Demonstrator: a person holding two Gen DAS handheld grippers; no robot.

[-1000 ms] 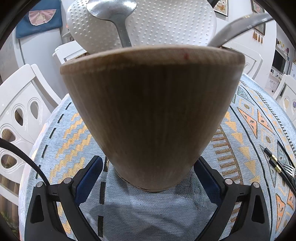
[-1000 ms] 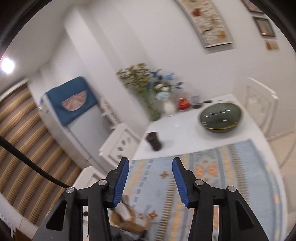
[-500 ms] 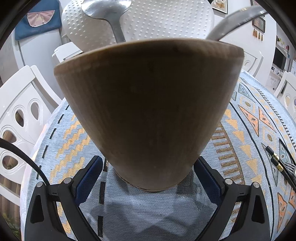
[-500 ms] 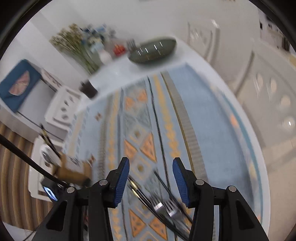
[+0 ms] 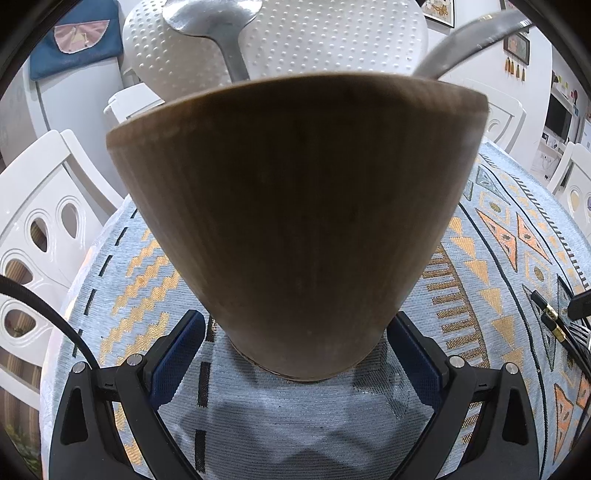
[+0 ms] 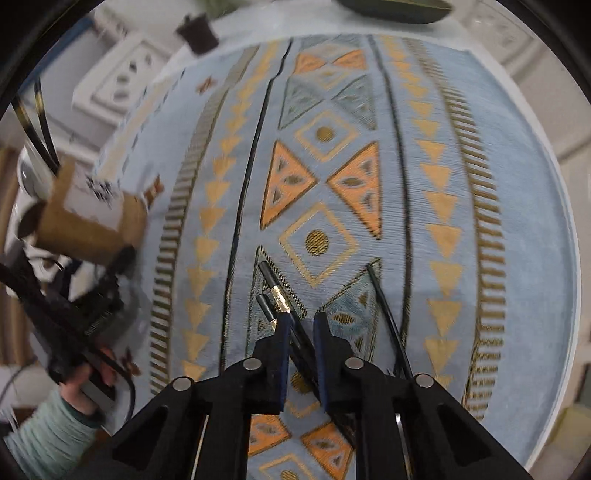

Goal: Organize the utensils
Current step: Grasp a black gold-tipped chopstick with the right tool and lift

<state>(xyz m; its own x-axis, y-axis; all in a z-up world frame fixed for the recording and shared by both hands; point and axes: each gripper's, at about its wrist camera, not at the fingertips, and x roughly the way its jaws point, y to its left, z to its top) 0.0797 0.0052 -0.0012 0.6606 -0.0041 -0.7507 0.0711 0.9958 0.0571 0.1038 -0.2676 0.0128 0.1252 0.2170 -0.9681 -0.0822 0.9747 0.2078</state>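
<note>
Where a second ago our right claw (image 6: 300, 323) looked out at the far wall and the flowers, it now points steeply down at the counter (image 6: 443, 177), and its jaws have just been closing: they stand clenched on the black handle of one utensil (image 6: 284, 306) with a gold band, which lies in the patterned middle of the counter beside a second like it (image 6: 266, 305). Our left claw (image 5: 295, 350) is unchanged, its blue pads (image 5: 177, 354) wide and pressing the base of the wooden holder (image 5: 295, 221), which stands near the counter's left edge with a spoon (image 5: 214, 18) and another metal handle (image 5: 469, 40) rising from it. The holder looks darker than before. A pale blue cloth (image 5: 155, 266) with orange and gold triangles covers the round counter. White chairs (image 5: 40, 229) ring it, a blue cover (image 5: 74, 37) sits behind, and a dark cup (image 6: 197, 31) stands at the far edge.
</note>
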